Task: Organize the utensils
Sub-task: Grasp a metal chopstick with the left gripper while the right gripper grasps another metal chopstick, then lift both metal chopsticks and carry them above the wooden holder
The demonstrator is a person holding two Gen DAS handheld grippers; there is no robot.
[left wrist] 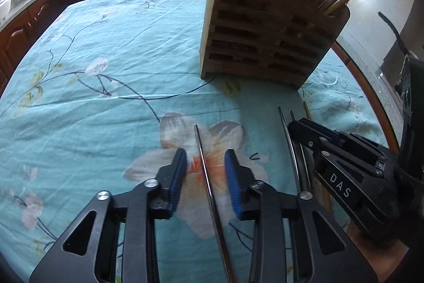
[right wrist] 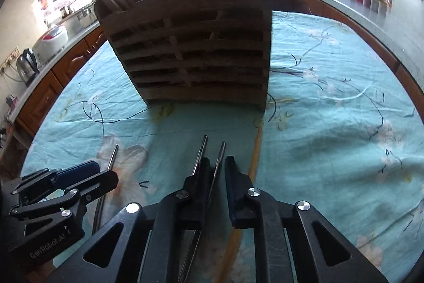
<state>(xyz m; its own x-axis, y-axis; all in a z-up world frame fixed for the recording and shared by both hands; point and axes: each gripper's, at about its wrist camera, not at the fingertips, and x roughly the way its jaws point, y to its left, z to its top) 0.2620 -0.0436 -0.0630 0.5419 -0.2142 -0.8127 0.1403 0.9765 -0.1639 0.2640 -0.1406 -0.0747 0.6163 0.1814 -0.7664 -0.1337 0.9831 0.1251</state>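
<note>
The pick-up step is judged to be in hand. A metal utensil handle (left wrist: pixel 205 163) is straddled, ungripped, by the released left hand-held gripper (left wrist: pixel 205 171); two more handles (right wrist: pixel 209 163) lie around the parted right hand-held gripper (right wrist: pixel 216 169). Closing, then lifting to the wooden caddy (right wrist: pixel 196 49) ahead, is called for. Open surface (left wrist: pixel 92 110) is left beyond the left hand-held gripper.

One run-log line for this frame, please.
left gripper: open around metal utensil handle | right gripper: open over two metal handles | wooden caddy: ahead on floral cloth
</note>
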